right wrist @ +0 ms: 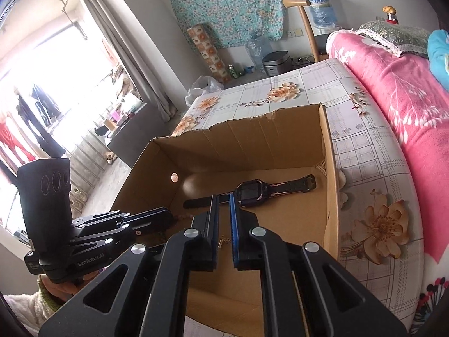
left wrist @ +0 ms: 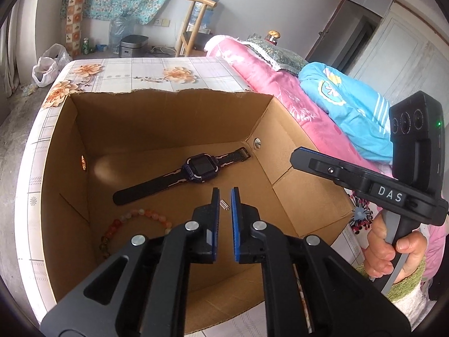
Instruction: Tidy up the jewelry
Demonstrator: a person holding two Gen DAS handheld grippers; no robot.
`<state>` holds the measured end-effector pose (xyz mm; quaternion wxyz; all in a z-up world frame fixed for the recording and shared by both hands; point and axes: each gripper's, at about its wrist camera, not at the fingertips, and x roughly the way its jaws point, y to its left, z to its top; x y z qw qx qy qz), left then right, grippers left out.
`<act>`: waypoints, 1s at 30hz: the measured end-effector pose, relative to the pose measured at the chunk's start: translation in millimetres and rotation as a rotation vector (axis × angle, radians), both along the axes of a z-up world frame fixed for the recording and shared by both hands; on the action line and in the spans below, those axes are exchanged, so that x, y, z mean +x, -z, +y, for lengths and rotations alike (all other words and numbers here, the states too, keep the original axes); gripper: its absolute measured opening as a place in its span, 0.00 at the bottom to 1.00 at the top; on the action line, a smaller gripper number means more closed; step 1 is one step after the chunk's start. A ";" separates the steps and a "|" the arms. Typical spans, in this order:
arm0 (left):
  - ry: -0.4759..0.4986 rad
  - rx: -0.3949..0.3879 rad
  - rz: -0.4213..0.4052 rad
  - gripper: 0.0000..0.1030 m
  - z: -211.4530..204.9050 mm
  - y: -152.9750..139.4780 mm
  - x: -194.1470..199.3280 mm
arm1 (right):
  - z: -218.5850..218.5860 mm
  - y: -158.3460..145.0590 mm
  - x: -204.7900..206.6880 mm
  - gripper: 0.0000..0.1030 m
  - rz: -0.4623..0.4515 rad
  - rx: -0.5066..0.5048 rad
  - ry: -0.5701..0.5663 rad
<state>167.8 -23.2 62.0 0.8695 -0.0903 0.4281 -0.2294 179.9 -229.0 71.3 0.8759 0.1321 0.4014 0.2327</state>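
Lying between the left tool's (left wrist: 224, 196) parted pads (untouched): small charm (left wrist: 224, 205).

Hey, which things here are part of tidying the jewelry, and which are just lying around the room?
Part of the job:
- brown cardboard box
- dark blue smartwatch with black strap
- orange and green beaded bracelet
- small metal ladder-shaped charm

Just lying about:
- white plastic bag
- grey rice cooker
- wooden chair

We see a pink quilt (left wrist: 252, 67) beside the floral tablecloth (left wrist: 146, 73), with a rice cooker (right wrist: 276, 63) on the floor.
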 end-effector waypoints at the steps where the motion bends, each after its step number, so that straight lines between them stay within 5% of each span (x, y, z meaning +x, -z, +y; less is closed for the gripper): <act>1: -0.002 -0.004 -0.006 0.08 1.3 -1.7 -2.9 | -2.2 -2.2 -3.4 0.21 -0.007 0.003 0.005; 9: 0.025 -0.042 -0.107 0.20 16.8 -26.4 -51.7 | -13.6 -21.7 -64.2 0.25 -0.095 0.045 -0.003; 17: 0.064 -0.026 -0.206 0.47 30.3 -26.7 -120.2 | -21.5 -1.9 -132.2 0.26 -0.086 0.083 0.025; 24: 0.101 0.037 -0.149 0.50 16.1 22.6 -151.5 | -15.6 64.6 -145.7 0.26 0.078 0.089 0.100; 30: 0.108 0.172 -0.125 0.47 -12.0 73.5 -147.2 | 5.7 94.4 -141.9 0.26 0.124 -0.076 0.136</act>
